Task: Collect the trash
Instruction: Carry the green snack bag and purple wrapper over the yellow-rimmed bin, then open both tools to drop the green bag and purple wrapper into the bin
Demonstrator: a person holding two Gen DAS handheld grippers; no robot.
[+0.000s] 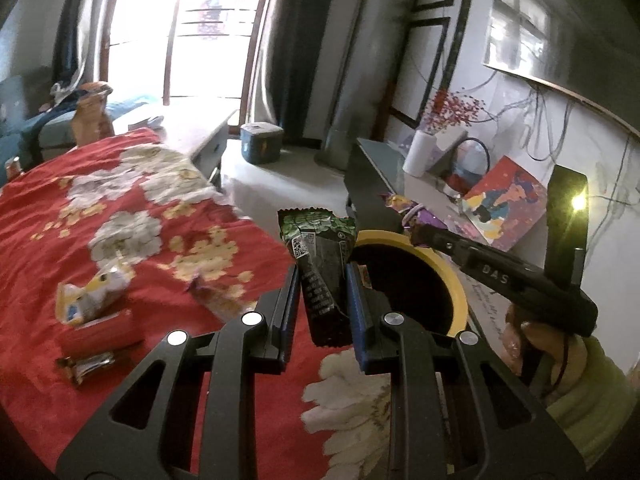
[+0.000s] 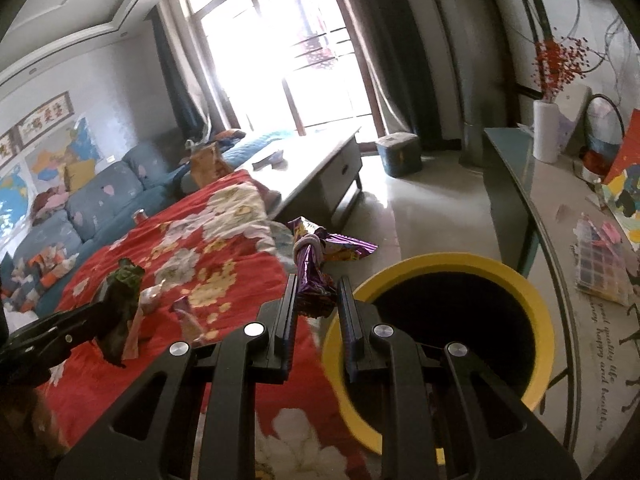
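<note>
We see a blue sofa [image 2: 100, 196] along the left wall, maps [image 2: 60, 156] above it, and a bright window [image 2: 280, 48] with dark curtains [image 2: 384, 52]. A low coffee table [image 2: 320, 164] stands before the window, a teal box [image 2: 399, 153] on the floor nearby. A white vase [image 2: 546, 132] of red berries sits on the sideboard [image 2: 520, 168].

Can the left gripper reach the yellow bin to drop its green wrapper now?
Probably yes: the left gripper holds the green wrapper beside the yellow bin, whose opening looks unobstructed.

Green-black wrapper [image 1: 320, 264] — purple wrapper [image 2: 316, 276] — yellow-rimmed bin [image 2: 532, 292].
</note>
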